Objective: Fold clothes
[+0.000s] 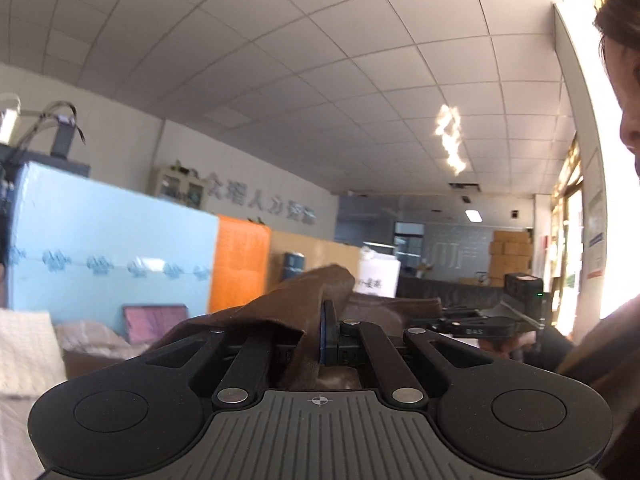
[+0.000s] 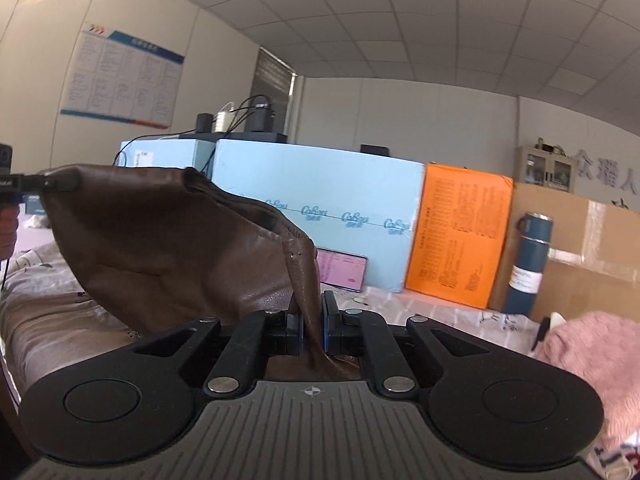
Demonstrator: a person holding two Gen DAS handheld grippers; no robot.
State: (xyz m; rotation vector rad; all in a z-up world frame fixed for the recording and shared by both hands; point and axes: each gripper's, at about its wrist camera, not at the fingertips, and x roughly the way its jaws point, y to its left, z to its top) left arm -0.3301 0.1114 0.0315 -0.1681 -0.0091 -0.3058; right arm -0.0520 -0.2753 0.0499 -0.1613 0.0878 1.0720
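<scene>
A brown leather-like garment (image 2: 168, 236) hangs in the air, stretched between both grippers above the bed. My right gripper (image 2: 313, 326) is shut on one edge of it, the fabric pinched between the blue pads. My left gripper (image 1: 316, 332) is shut on the other edge of the garment (image 1: 288, 300), which drapes over its left finger. The left gripper also shows at the far left of the right wrist view (image 2: 44, 182), clamped on the garment's corner. The right gripper shows in the left wrist view (image 1: 492, 322).
A patterned bedsheet (image 2: 48, 296) lies below. A pink fluffy garment (image 2: 592, 364) lies at the right. A blue thermos (image 2: 528, 260), an orange board (image 2: 456, 232), blue foam boards (image 2: 320, 188), a cardboard box (image 2: 592, 248) and a phone (image 2: 344, 268) stand behind. The person's face (image 1: 628, 80) is at the right.
</scene>
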